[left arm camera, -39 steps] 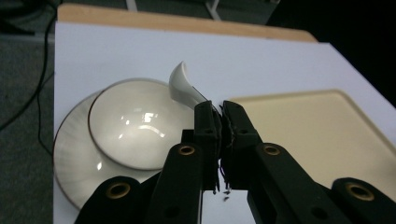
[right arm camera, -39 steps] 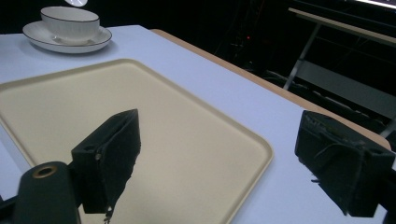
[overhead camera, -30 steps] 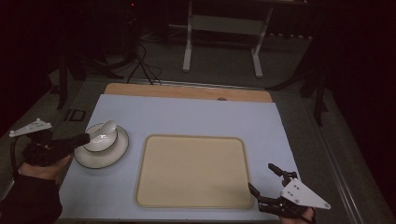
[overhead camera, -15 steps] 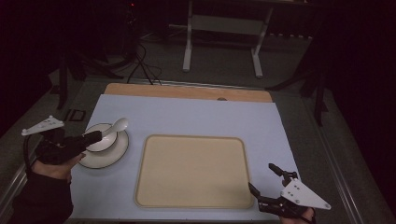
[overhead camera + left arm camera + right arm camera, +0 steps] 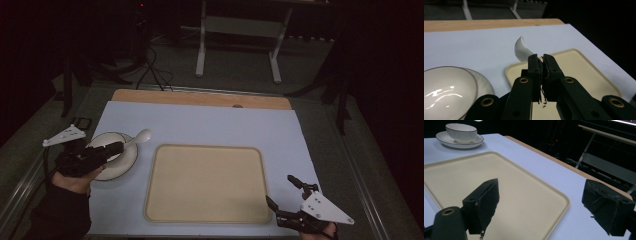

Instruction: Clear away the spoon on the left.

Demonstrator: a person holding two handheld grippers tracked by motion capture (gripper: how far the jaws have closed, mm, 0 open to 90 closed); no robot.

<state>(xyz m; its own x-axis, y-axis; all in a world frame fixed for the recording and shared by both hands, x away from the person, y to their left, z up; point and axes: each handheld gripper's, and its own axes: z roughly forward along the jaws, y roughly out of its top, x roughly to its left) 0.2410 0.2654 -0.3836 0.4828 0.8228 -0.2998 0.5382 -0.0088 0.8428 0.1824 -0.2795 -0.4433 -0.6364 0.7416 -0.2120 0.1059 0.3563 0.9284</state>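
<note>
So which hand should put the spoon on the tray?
Probably the left. The left gripper is already shut on the spoon, held above the table beside the tray. The right gripper sits open and empty.

My left gripper is clamped on a white spoon, my left hand low at the table's left. My right gripper hovers, jaws wide apart.
</note>
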